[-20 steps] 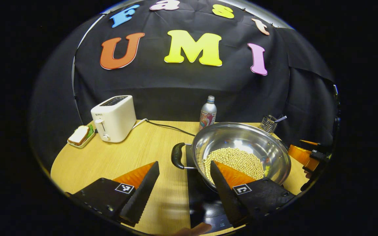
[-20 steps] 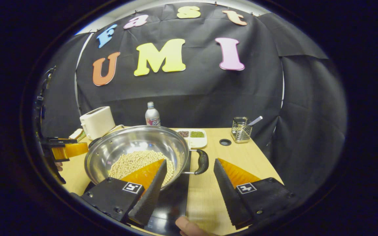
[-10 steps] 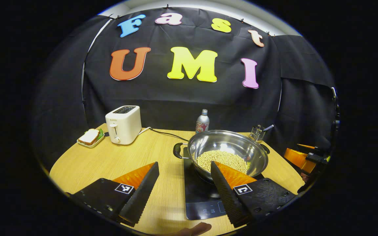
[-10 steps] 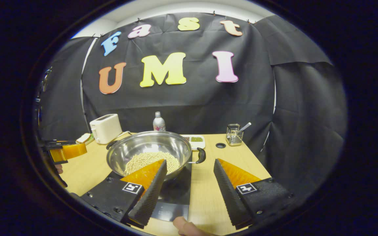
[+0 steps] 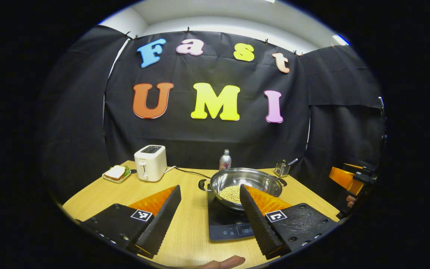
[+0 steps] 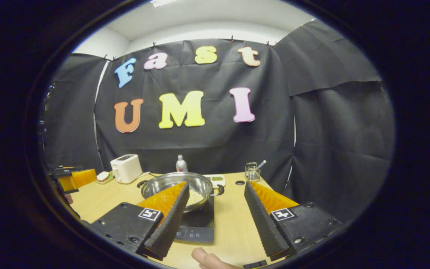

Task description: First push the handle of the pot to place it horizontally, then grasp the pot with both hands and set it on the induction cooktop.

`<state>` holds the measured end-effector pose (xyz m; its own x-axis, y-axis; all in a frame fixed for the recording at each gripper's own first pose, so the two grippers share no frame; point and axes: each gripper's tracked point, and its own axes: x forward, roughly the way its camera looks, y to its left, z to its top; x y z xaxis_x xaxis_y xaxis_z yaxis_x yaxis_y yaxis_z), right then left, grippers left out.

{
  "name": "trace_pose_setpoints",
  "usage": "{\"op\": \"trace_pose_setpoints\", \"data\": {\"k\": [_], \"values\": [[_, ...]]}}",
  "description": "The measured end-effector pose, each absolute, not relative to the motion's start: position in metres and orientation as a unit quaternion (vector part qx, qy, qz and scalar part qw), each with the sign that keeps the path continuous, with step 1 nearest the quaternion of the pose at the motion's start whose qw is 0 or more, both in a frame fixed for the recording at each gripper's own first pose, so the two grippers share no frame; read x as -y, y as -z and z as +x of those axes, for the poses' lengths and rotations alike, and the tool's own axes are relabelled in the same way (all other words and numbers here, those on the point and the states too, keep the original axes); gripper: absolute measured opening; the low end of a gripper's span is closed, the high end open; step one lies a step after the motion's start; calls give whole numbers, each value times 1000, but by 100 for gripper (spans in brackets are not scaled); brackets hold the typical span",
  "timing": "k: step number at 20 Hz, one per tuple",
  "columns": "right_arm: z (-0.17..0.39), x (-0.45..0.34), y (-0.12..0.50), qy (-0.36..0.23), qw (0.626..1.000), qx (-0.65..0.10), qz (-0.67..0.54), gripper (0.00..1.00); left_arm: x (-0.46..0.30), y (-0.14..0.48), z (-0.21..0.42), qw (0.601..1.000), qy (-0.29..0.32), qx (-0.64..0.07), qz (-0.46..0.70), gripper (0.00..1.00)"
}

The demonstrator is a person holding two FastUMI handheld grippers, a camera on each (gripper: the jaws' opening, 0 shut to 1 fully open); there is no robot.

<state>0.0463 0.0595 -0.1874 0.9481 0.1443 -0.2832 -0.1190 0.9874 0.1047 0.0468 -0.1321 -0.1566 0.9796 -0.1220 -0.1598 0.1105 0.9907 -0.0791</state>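
My left gripper (image 5: pixel 210 209) spread wide, holding nothing; my right gripper (image 6: pixel 217 213) likewise agape, empty. Both well short of pot (image 5: pixel 245 182).

Pot sits on induction cooktop (image 5: pixel 227 223), loop handles out to either side, level. Judged: placing done, nothing left but pulling clear.

Pot: polished steel, round, shallow bowl, black handles; pale round beans (image 5: pixel 231 194) heaped inside. Cooktop: flat glossy black slab, square, under pot. Table (image 5: pixel 106 194) below cooktop: light wood grain, matte. My fingers: orange ribbed faces, black serrated edges.
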Motion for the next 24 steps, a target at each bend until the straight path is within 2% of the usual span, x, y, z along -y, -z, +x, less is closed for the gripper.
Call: {"op": "trace_pose_setpoints", "data": {"k": [4,6,8,14,18,24], "values": [[10,-46,134,-60,993,-95,40,92,125,116,9,998,42,-38,-15,94],[-6,-33,113,-45,995,-79,37,94,110,97,-11,1000,6,-20,-2,94],[-21,-22,94,-26,997,-64,38,91,98,80,-26,1000,-21,-3,9,93],[-59,-11,79,-28,997,-55,40,94,104,70,-64,1000,5,-2,-20,93],[-76,-10,75,-36,998,-47,37,92,116,70,-81,999,30,1,-30,94],[-87,-15,73,-49,998,-39,28,92,107,60,-79,999,32,21,-28,94]]}}
